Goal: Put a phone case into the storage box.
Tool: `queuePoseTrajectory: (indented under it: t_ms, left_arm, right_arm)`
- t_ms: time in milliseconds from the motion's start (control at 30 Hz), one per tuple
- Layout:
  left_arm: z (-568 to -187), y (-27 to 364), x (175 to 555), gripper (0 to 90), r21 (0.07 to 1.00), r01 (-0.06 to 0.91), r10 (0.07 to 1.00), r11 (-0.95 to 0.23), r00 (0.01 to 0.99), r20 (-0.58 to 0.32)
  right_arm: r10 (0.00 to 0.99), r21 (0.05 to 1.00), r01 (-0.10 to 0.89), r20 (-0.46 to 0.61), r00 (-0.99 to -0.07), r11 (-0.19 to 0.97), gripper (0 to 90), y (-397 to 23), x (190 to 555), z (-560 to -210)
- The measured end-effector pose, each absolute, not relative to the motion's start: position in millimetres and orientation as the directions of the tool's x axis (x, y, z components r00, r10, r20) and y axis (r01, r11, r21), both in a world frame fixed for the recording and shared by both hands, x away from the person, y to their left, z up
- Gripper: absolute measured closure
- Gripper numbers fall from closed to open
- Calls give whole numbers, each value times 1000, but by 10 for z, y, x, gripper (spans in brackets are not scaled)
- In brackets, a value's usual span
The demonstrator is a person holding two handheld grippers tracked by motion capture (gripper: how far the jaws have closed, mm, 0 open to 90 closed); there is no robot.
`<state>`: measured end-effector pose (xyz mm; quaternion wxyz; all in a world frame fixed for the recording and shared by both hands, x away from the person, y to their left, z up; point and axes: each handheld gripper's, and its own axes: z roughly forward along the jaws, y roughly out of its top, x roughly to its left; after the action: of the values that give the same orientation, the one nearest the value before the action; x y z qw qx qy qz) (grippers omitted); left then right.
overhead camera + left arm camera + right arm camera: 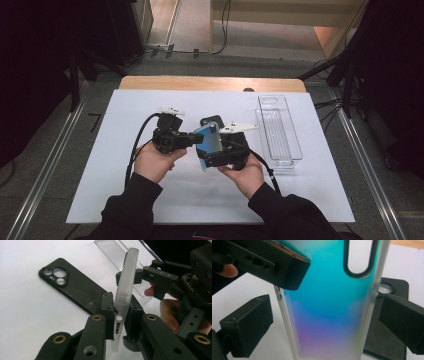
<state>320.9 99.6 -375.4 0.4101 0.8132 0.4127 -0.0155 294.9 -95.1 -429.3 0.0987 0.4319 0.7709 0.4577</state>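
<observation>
Fingers of the left gripper (196, 140) are clamped on the edge of a blue case (210, 142), held above the table (125, 195) in the high view. Right gripper (212, 161) sits at 5 o'clock of the case, its fingers apart on either side of the lower end. Black case (214, 120) lies flat on the table at 12 o'clock of the blue one, partly hidden. Clear tray (280, 132) stands at 3 o'clock, well apart from both hands.

Left gripper view: left gripper (120, 320) has both pads pressed on the frosted rim of the blue case (126, 290), which stands on edge, tilted slightly. Black case (72, 286) lies at 10 o'clock, camera cut-outs facing up. Right gripper (132, 278) reaches in from 2 o'clock, one finger beside the case rim; contact cannot be told.

Right gripper view: right gripper (324, 325) straddles the blue case (329, 305). A gap shows between the left finger (247, 325) and the case edge; the right finger (402, 322) stands just beside the other edge.
</observation>
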Motion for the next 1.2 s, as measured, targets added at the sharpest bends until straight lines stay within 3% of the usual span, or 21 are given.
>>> queuePoseTrajectory:
  t_ms: [200,333,533,633,800,933,1200]
  left_arm:
    - [-3762,939,3185,805,651,679,648,-339,670,-362]
    - [-3764,926,3177,805,651,680,646,-337,670,-365]
    - [-3763,932,3181,801,649,682,643,-338,671,-370]
    - [-3726,957,3179,666,665,674,632,-322,676,-380]
    - [-3687,1035,3195,546,657,690,621,-305,667,-412]
    - [-3682,1082,3192,426,673,658,566,-338,714,-414]
    - [-3767,1156,3156,329,703,566,491,-430,800,-344]
  right_arm:
    - [760,784,578,230,-607,224,0,-908,2964,-4328]
    - [763,789,576,233,-603,214,140,-915,2959,-4333]
    - [756,788,573,228,-613,227,162,-925,2958,-4330]
    - [755,786,578,237,-611,221,163,-937,2968,-4332]
    - [768,778,586,229,-598,225,163,-1000,3010,-4350]
    - [780,777,591,226,-584,217,163,-1073,3053,-4357]
    - [772,774,594,233,-591,221,162,-1223,3104,-4334]
